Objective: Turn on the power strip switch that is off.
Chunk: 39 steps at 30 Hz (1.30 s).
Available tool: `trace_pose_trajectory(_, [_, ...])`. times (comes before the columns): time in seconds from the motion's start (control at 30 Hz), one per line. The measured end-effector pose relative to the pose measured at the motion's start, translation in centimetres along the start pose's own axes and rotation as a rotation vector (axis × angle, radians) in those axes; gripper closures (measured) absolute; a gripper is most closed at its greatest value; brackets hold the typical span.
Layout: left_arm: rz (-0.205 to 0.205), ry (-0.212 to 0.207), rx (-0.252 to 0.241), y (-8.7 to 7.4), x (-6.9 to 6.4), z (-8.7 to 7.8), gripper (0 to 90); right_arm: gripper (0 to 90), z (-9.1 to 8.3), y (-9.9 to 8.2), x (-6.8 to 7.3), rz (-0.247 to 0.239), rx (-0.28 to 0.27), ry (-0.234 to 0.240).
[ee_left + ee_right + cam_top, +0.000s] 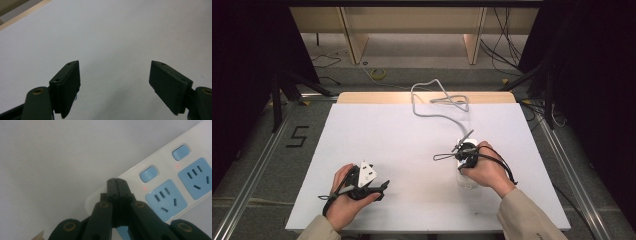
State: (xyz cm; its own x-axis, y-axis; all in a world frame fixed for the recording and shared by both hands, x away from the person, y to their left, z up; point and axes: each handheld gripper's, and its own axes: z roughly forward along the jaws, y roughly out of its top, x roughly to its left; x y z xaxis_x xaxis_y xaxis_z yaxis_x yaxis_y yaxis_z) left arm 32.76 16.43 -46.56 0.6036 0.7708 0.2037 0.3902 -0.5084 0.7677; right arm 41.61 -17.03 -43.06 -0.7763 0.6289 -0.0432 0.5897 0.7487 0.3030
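Right tongs (116, 181) clamped empty, tips over power strip (175, 180) end beside its near blue switch (149, 174); left tongs (115, 82) gaping, empty over bare bench (112, 30); risk: sliding off switch, shoving strip instead.

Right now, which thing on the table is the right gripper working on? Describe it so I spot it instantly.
On the white table, under the right gripper, lies a white power strip. Its blue sockets, blue rocker switches and grey cord mark it out.
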Motion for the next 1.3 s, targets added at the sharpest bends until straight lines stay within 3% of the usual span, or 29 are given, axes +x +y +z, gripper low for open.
trace_pose_trajectory(0.63, [0.003, 0.001, -0.002, 0.02, -0.08, 0.03, 25.1, 90.0, 0.09, -0.01, 0.07, 0.006, 0.004, -0.003])
trace_pose_trajectory(1.3, [0.0, 0.0, 0.001, -0.03, -0.04, 0.09, 25.1, 90.0, 0.06, -0.57, -0.26, 0.02, -0.039, 0.018])
